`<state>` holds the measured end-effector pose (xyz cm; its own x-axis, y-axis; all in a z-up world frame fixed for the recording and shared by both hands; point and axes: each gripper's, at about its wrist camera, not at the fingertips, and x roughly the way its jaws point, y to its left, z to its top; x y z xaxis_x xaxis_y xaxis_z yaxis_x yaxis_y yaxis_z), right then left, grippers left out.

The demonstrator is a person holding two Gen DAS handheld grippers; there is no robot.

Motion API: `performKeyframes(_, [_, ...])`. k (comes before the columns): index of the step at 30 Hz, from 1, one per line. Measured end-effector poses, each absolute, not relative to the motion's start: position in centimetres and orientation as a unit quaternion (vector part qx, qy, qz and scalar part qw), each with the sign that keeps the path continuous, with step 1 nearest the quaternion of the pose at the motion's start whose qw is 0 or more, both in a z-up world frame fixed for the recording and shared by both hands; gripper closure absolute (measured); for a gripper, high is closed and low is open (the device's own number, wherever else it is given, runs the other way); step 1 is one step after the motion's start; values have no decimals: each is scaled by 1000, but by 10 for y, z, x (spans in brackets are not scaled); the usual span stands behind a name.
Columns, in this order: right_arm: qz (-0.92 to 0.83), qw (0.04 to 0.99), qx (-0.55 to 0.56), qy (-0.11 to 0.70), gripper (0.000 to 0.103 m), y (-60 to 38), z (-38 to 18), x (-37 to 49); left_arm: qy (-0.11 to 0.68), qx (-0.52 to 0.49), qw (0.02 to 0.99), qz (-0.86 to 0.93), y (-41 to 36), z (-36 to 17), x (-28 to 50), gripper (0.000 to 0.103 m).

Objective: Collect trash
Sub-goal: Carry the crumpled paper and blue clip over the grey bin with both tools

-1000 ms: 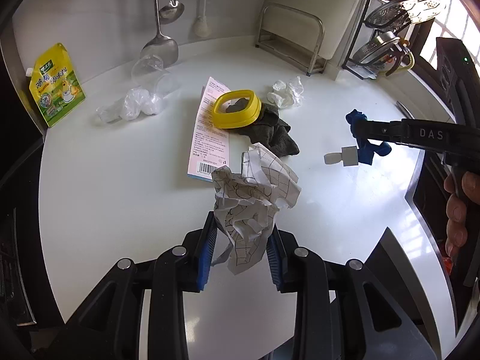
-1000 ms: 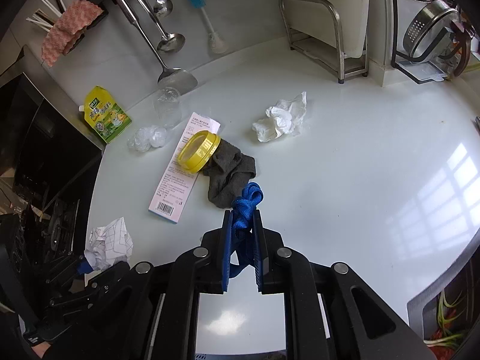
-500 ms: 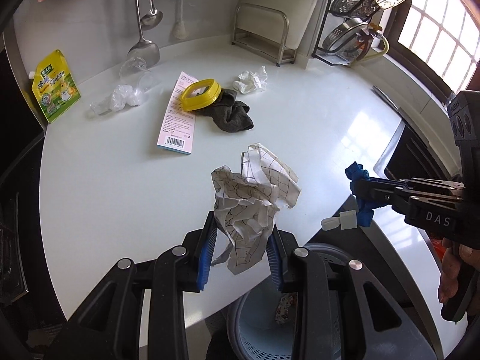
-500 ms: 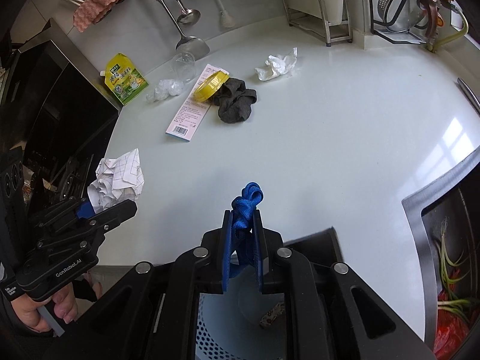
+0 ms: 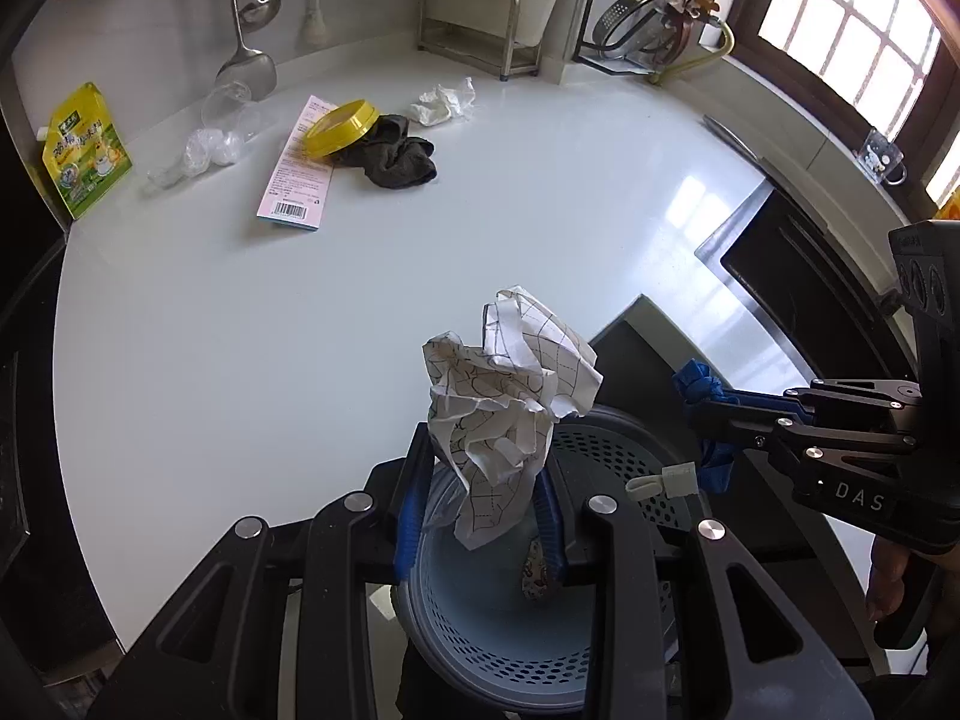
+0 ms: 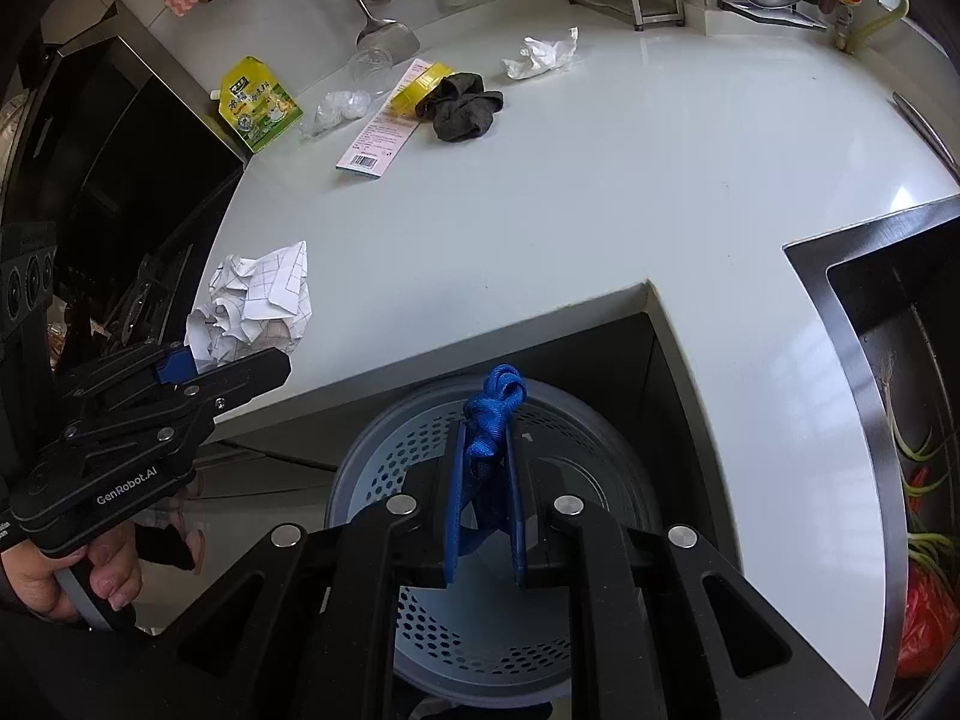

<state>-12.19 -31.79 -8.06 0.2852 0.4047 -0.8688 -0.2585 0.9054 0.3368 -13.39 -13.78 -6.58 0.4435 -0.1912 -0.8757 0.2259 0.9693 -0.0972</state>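
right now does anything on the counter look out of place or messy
Yes. A dark sock lies bunched on the white counter against a tipped yellow lid, odd for a kitchen. Crumpled tissue and clear plastic wrap are also strewn nearby.

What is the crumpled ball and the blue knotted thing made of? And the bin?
The crumpled ball looks like matte paper: sharp creases, printed grid lines. The blue knotted thing seems to be woven fabric strap, with a slight sheen. The bin looks like smooth grey-blue plastic with moulded holes.
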Motion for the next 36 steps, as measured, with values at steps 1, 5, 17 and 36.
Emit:
performKeyframes(1, [207, 797, 66, 563, 91, -319, -83, -125, 515, 19, 848, -126, -140, -67, -135, 72])
performKeyframes(5, [204, 792, 67, 572, 91, -321, -91, -134, 526, 27, 839, -140, -149, -75, -141, 72])
performKeyframes(17, [199, 772, 57, 601, 91, -314, -120, -162, 569, 55, 798, -190, -170, -108, -158, 72])
performKeyframes(36, [170, 738, 28, 653, 91, -309, -167, -180, 623, 105, 740, -230, -186, -161, -161, 72])
